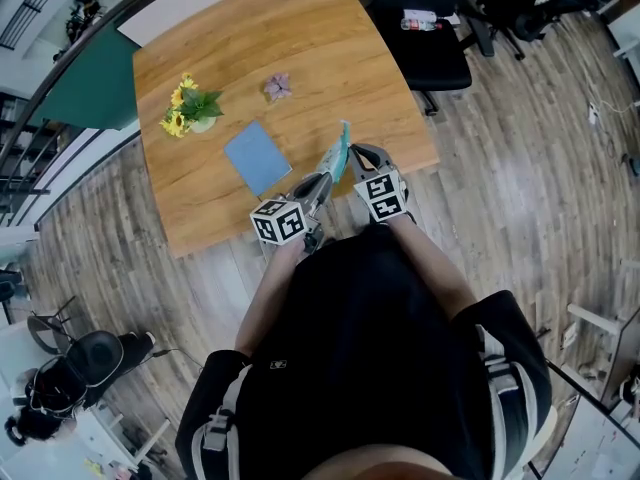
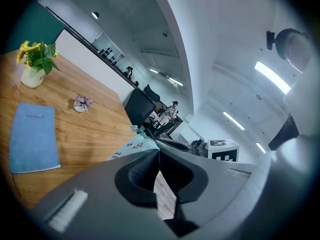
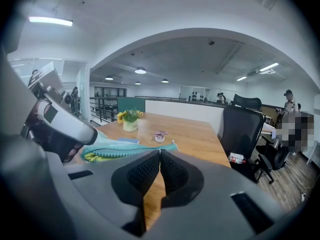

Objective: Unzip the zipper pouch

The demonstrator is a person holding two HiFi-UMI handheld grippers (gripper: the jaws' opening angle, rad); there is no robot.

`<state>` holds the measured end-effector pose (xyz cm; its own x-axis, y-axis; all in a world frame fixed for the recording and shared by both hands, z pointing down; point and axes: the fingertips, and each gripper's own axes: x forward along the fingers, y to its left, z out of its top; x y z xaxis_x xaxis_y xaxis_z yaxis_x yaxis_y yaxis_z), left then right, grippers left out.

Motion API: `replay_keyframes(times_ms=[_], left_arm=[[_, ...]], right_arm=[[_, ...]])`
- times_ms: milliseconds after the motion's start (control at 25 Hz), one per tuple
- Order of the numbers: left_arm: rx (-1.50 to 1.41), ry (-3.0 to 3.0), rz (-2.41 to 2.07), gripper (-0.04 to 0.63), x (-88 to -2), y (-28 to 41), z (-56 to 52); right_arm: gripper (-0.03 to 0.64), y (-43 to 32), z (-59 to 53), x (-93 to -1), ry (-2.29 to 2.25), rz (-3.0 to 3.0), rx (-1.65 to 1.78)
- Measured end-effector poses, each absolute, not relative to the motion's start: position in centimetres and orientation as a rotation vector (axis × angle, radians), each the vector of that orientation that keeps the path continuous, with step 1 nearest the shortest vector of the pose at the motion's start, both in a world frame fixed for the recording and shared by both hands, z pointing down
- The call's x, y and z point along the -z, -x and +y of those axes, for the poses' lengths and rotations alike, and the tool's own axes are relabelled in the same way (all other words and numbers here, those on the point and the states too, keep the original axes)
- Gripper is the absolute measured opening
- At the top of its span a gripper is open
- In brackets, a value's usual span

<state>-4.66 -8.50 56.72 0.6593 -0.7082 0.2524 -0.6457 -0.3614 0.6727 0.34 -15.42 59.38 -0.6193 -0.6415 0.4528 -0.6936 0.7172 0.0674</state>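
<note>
The teal zipper pouch [image 1: 340, 154] stands on edge above the table's [image 1: 230, 58] near edge.

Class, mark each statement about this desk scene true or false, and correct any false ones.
1. The blue notebook lies flat on the wooden table. True.
2. The vase of yellow flowers stands on the notebook. False: it stands on the bare table, apart from the notebook.
3. Both tools have their jaws wide apart. False: the left tool and the right tool are both shut.
4. The zipper pouch is teal. True.
</note>
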Motion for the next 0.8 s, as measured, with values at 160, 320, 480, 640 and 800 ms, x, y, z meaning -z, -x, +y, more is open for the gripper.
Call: replay_keyframes(times_ms=[160,320,480,640,800], left_arm=[[0.097,-2.098,-1.048,0.008,-56.8,4.3,-9.1],[0.096,-2.096,-1.051,0.008,-56.8,3.9,-9.7],[0.089,-2.096,-1.056,0.008,-56.7,3.8,-10.3],[0.083,-2.095,-1.058,0.009,-56.8,3.5,-10.6],[0.077,-2.098,-1.058,0.008,-56.7,3.2,-10.7]], right_arm=[[0.009,-0.7,-16.2,-59.5,-1.024,-2.472,-0.162],[0.011,-1.0,-16.9,-59.6,-1.022,-2.474,-0.162],[0.011,-0.9,-17.6,-59.6,-1.016,-2.478,-0.169],[0.011,-1.1,-17.9,-59.7,-1.011,-2.478,-0.173],[0.009,-1.5,-18.4,-59.7,-1.021,-2.473,-0.182]])
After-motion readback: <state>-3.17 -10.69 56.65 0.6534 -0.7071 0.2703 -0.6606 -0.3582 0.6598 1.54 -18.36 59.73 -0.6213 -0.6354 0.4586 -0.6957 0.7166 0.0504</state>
